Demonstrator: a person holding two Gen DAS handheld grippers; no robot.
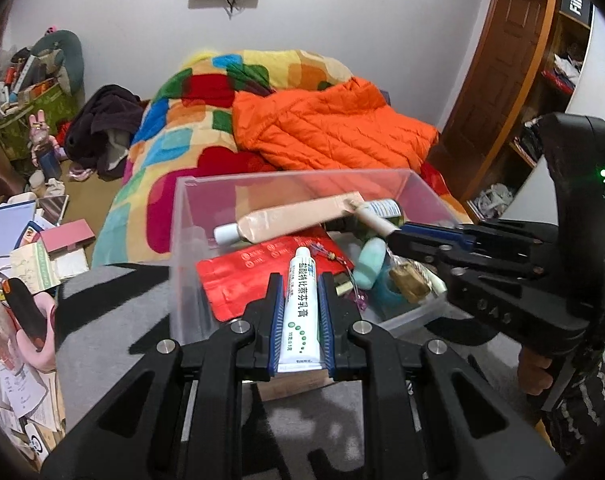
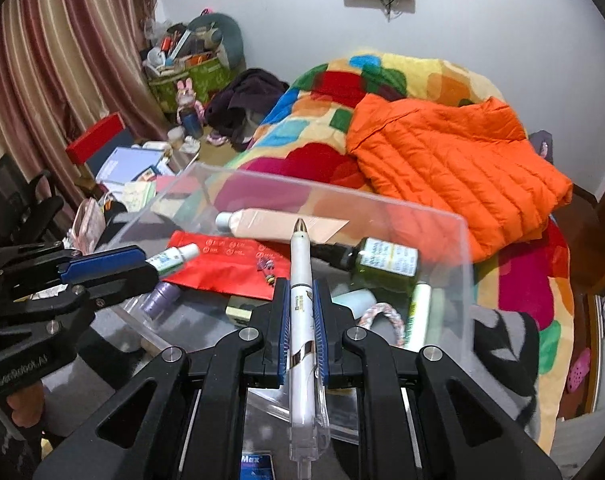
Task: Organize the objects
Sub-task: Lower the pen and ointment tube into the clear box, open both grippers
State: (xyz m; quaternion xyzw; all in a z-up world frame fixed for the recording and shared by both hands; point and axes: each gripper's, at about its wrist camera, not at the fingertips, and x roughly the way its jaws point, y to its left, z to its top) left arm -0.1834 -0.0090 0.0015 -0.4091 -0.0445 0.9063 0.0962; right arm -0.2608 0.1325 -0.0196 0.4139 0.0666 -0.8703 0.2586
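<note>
My left gripper (image 1: 300, 286) is shut on a white ointment tube (image 1: 300, 304) with green print, held over the near edge of a clear plastic box (image 1: 182, 216). My right gripper (image 2: 301, 292) is shut on a white pen (image 2: 301, 280), its tip pointing into the same box (image 2: 464, 248). The box holds a peach tube (image 1: 286, 218), a red packet (image 1: 258, 276), a green bottle (image 2: 384, 260), a mint-green item (image 1: 370, 258) and other small things. The right gripper shows in the left wrist view (image 1: 398, 240); the left gripper shows in the right wrist view (image 2: 142, 264).
The box stands on a grey and black cloth (image 1: 114, 304) at the foot of a bed with a colourful blanket (image 1: 206, 120) and an orange jacket (image 1: 330, 124). Books and papers (image 1: 30, 248) are piled at the left. A wooden shelf (image 1: 550, 92) stands at the right.
</note>
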